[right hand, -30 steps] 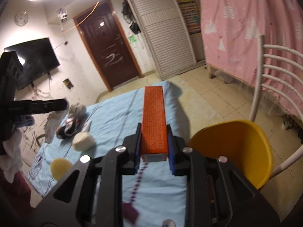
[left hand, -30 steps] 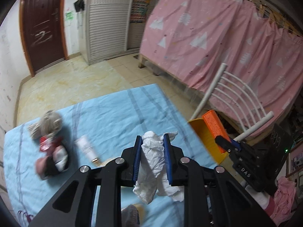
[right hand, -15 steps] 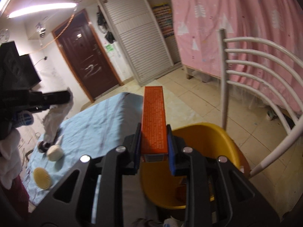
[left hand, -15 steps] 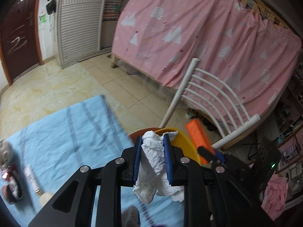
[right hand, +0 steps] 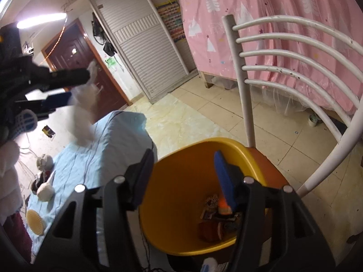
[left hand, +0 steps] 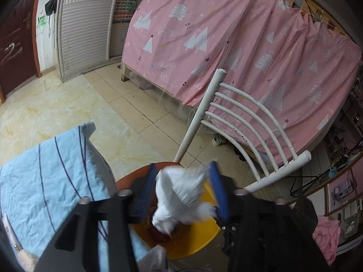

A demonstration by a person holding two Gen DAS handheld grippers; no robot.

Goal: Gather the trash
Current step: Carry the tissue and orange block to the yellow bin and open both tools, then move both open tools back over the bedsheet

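The left gripper (left hand: 183, 188) is standing with its blue-padded jaws spread wide, and a crumpled white tissue (left hand: 179, 198) is hanging between them above the yellow bin (left hand: 199, 238); the blur makes it impossible to tell whether the pads are touching the tissue at all, but they are not pinching it. In the right wrist view the same tissue (right hand: 84, 111) is showing as a pale smear just past the left gripper's tips (right hand: 65, 88), over the far end of the blue cloth (right hand: 109, 151). The right gripper (right hand: 183, 176) is also gaping, its jaws far apart and holding nothing, poised over the mouth of the bin (right hand: 181, 165). Down inside the bin an orange box (right hand: 223, 205) is lying among other scraps at the bottom, partly hidden behind the right-hand finger. The bin is sitting on the reddish-brown seat of a white chair (right hand: 283, 72), whose slatted backrest is curving around the bin's far side and closing that side off. The blue cloth's corner (left hand: 88, 129) is ending just beside the bin's rim, with tiled floor (left hand: 140, 104) opening beyond it toward the pink curtain (left hand: 226, 52). Farther back on the cloth, well apart from the bin, a pale round lump (right hand: 45, 189), a yellow ridged disc (right hand: 34, 223) and a small heap of grey and red items (right hand: 43, 165) are lying near the cloth's left edge.
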